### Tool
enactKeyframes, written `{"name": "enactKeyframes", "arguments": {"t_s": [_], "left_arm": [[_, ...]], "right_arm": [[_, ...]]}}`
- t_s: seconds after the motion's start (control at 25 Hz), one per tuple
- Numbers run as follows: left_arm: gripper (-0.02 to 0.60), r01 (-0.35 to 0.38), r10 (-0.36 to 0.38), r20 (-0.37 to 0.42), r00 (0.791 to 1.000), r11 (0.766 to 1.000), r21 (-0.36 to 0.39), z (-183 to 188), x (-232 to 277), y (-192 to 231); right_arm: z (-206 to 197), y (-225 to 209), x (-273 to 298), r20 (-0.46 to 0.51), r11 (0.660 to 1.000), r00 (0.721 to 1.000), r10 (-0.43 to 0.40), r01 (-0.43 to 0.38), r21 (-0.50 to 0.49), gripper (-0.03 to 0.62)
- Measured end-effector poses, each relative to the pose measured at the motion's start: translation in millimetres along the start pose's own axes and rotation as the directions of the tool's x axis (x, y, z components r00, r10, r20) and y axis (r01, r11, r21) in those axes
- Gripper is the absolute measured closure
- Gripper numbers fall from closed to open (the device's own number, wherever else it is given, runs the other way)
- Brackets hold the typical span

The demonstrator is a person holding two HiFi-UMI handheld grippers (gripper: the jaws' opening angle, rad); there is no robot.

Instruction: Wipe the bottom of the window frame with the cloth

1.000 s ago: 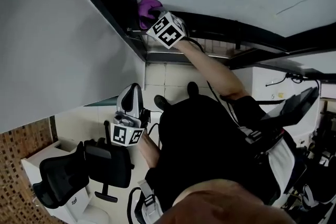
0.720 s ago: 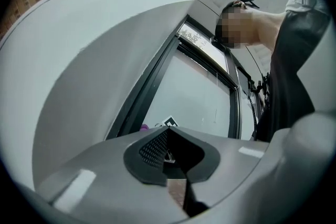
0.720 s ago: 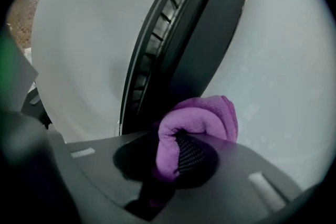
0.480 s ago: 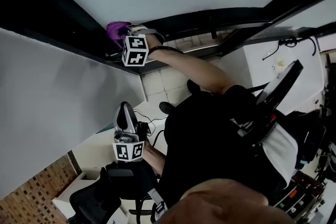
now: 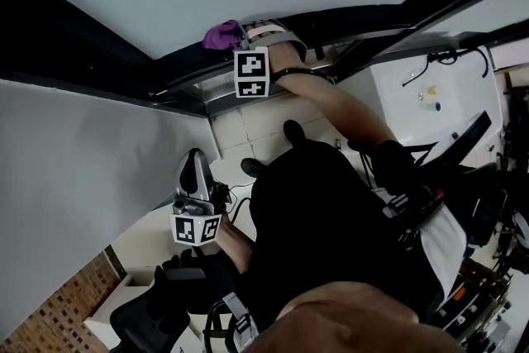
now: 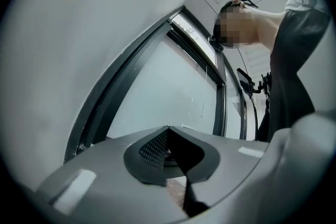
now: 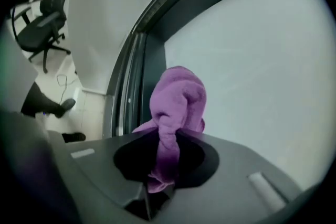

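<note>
Cloth (image 7: 177, 99) slid right along frame (image 5: 355, 19); right gripper (image 7: 163, 165) fingers clamping it

Your head camera is looking steeply down; both gripper cameras are facing, close up, the window frame (image 5: 83, 41) it shares.

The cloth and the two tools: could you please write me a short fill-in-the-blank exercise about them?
1. The right tool grips a ____ cloth.
2. The left tool has ____ between its closed jaws.
3. In the head view, the cloth is held up at the dark frame of the ____.

Missing words: purple; nothing; window.
</note>
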State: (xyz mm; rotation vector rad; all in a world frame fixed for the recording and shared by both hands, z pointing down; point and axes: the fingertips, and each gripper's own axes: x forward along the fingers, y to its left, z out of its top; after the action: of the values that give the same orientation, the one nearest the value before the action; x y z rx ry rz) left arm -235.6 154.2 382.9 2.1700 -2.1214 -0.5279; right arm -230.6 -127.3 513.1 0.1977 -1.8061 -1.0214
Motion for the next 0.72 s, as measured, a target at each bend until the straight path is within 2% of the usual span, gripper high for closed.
{"name": "enactKeyframes", "arguments": {"t_s": [0.12,0.24,0.36,0.48,0.52,0.56,0.6,0.64,0.68,0.72], "left_arm": [[0.578,0.020,-0.020,-0.001,1.000,1.000,-0.003,-3,7,-8],[0.578,0.015,-0.015,-0.006,1.000,1.000,-0.004,-5,7,-12],[0.578,0.002,-0.002,-0.003,1.000,1.000,-0.003,-7,5,-13],[0.578,-0.009,0.009,0.001,1.000,1.000,-0.002,-6,-2,-9],[0.578,-0.020,0.020,0.003,1.000,1.000,-0.003,-5,-8,-6],[0.578,-0.036,0.036,0.005,0.999,0.999,-0.005,-5,-14,-2],[0.578,-0.052,0.052,0.009,0.999,0.999,-0.008,-5,-19,1],[0.578,-0.067,0.067,0.015,0.998,0.998,-0.013,-6,-24,5],[0.578,-0.079,0.079,0.024,0.997,0.997,-0.017,-6,-28,7],[0.578,-0.087,0.087,0.033,0.996,0.996,-0.019,-5,-32,9]], "right_arm": [[-43,-3,-2,-0.156,0.990,0.986,-0.053,0.031,-0.140,0.534],[-68,-1,-4,-0.235,0.979,0.971,-0.055,0.006,-0.205,0.534],[-81,1,-4,-0.263,0.977,0.965,-0.015,-0.043,-0.211,0.534],[-86,5,-8,-0.255,0.984,0.966,0.050,-0.091,-0.152,0.533],[-77,7,-14,-0.209,0.989,0.974,0.087,-0.110,-0.101,0.531],[-60,9,-23,-0.123,0.990,0.983,0.133,-0.138,-0.027,0.531],[-34,9,-35,0.006,0.981,0.983,0.184,-0.184,0.067,0.531],[-2,6,-48,0.170,0.952,0.959,0.228,-0.256,0.168,0.531],[32,0,-60,0.345,0.901,0.905,0.249,-0.347,0.261,0.531],[65,-7,-69,0.500,0.832,0.831,0.242,-0.443,0.333,0.531]]}}
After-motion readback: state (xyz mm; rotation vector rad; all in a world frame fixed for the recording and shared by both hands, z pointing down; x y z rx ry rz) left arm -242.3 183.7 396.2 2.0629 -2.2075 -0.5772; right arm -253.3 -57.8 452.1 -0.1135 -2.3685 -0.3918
